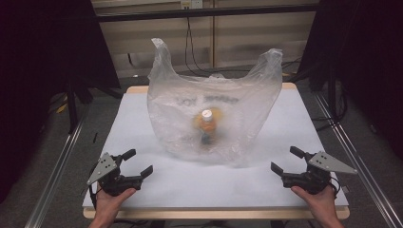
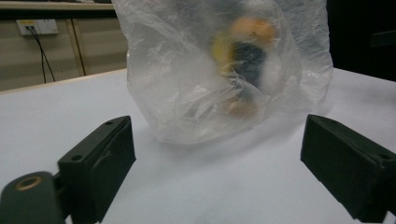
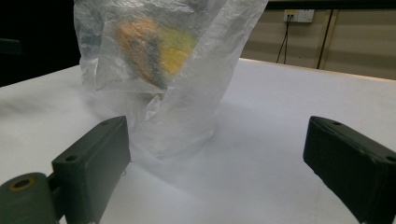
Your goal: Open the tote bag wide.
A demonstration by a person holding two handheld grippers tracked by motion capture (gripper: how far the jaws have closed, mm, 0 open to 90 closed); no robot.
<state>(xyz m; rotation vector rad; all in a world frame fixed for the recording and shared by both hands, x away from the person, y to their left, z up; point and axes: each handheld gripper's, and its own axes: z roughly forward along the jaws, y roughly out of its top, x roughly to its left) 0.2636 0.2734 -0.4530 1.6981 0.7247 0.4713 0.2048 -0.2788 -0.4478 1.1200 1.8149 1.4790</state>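
Fingers [image 1: 129,154] of the left gripper [image 1: 137,163] stand spread wide with nothing between them, low over the near left part of the white counter [image 1: 142,118]; in the left gripper view the fingers [image 2: 100,163] frame bare surface. The right gripper [image 1: 286,160], held over the near right corner, is likewise wide open and holds nothing, its fingers [image 3: 93,161] apart on either side of blank counter in the right gripper view. Each gripper is carried by a hand [image 1: 110,203] entering from the near edge. Both point inward at a clear plastic bag [image 1: 214,109] that stands at the counter's middle, well apart from either gripper, its two handles raised. Inside, blurred through the film, sits an orange bottle [image 1: 207,124] with a white cap. Behind the counter, cables hang down a pale wall [image 1: 237,42].
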